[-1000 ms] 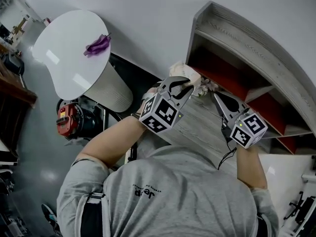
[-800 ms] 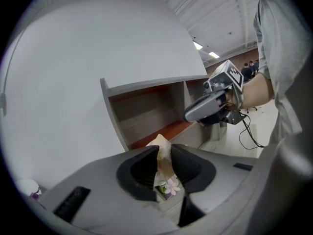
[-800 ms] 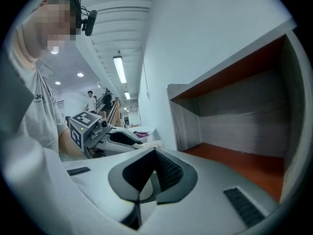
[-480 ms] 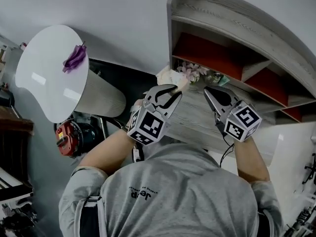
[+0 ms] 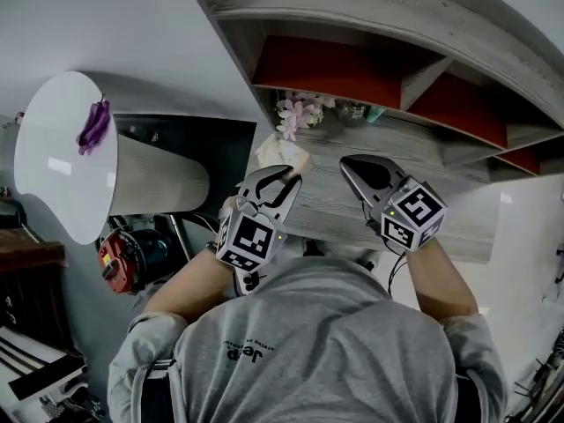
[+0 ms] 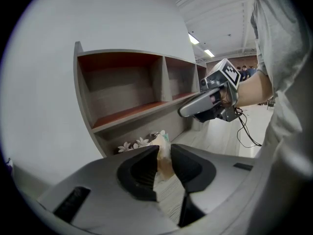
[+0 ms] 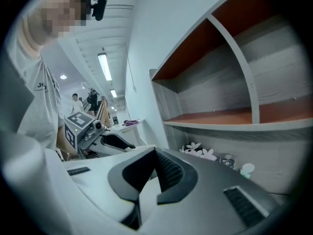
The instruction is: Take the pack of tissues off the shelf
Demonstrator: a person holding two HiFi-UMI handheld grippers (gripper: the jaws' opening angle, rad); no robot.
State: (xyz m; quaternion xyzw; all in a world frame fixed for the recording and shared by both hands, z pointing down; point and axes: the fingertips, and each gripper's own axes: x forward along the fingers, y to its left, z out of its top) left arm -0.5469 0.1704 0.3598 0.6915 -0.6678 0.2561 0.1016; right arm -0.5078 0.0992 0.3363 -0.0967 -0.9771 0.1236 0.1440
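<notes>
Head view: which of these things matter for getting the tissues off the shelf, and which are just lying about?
In the job: pack of tissues, left gripper shut on it, shelf.

Just lying about: flowers, white table, purple item on it, red device, shut, empty right gripper.

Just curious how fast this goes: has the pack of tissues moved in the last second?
Yes. Clamped in the left gripper, the pack of tissues has come away from the flowers, toward the front edge of the shelf.
</notes>
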